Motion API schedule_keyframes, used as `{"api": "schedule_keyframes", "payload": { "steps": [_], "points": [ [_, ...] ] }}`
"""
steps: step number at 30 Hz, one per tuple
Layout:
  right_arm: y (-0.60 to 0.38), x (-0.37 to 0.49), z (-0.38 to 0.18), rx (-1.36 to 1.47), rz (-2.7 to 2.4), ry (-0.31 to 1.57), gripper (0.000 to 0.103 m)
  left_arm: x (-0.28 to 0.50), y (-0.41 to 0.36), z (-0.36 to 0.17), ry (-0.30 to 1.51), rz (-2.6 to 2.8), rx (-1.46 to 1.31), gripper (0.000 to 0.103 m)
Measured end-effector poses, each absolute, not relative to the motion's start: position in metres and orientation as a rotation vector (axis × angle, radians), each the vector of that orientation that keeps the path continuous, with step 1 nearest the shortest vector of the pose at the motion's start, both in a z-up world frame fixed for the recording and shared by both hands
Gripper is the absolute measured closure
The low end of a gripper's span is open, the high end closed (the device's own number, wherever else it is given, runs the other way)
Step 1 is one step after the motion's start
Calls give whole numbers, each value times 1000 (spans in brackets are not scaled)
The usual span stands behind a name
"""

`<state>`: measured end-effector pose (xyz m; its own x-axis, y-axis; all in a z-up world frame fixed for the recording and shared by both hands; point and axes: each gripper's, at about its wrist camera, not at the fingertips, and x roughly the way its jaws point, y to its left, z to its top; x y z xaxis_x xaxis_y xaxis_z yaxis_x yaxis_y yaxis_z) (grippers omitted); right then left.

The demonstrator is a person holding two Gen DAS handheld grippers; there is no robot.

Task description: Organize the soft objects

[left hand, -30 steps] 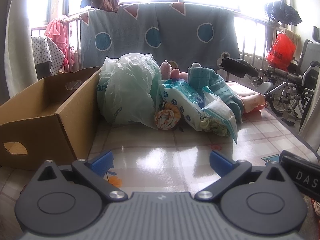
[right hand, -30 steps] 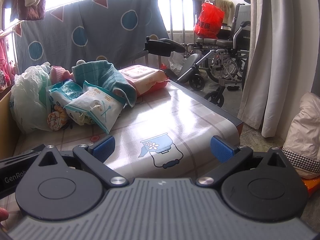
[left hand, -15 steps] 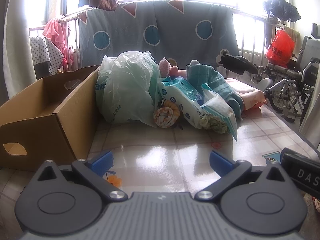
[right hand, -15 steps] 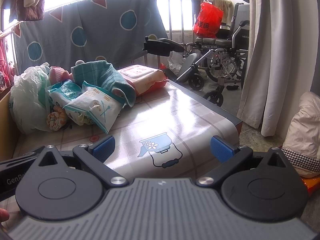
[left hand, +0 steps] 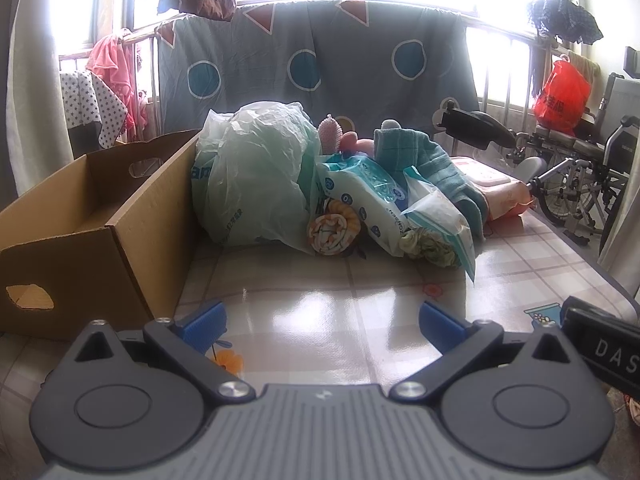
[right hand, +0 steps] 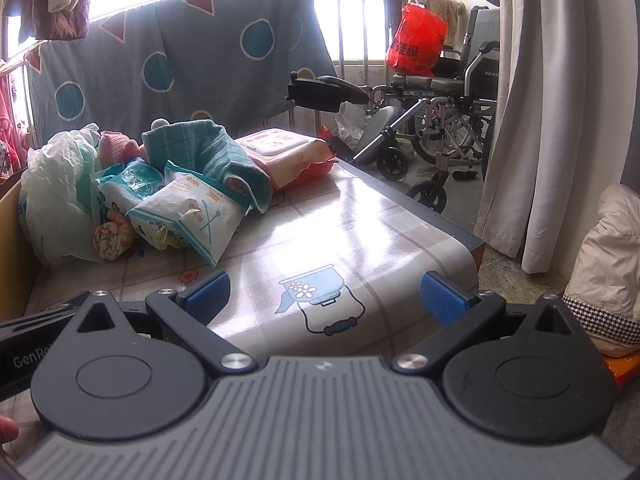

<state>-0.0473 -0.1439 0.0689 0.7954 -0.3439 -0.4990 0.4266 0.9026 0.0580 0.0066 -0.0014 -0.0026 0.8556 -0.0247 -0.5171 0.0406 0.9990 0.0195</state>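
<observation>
Landmark: cardboard box (left hand: 100, 216), top open, sits at table (left hand: 320, 320) left edge. Soft pile packed tight against box right wall: plastic bag (left hand: 252, 176) touching it, then rolled cloth (left hand: 334, 230), wipe packs (left hand: 400, 208), teal towel (left hand: 432, 160). Bare table strip runs right of box, in front of pile. Wheelchair (right hand: 452, 120) stands off table's far right side.

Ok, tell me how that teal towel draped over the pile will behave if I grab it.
The teal towel hangs in loose folds, so it will likely go floppy and trail. It looks light for its bulk. It drapes over the wipes pack and against the pink pack, so lifting it may drag or shift them.
</observation>
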Motion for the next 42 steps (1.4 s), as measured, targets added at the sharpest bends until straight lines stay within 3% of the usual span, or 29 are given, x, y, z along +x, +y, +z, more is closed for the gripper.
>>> {"api": "schedule_keyframes", "payload": {
  "steps": [42],
  "points": [
    [-144,-47,67,178,-412,510,1,7,-1,-3,543,-32,32,0]
  ]
}}
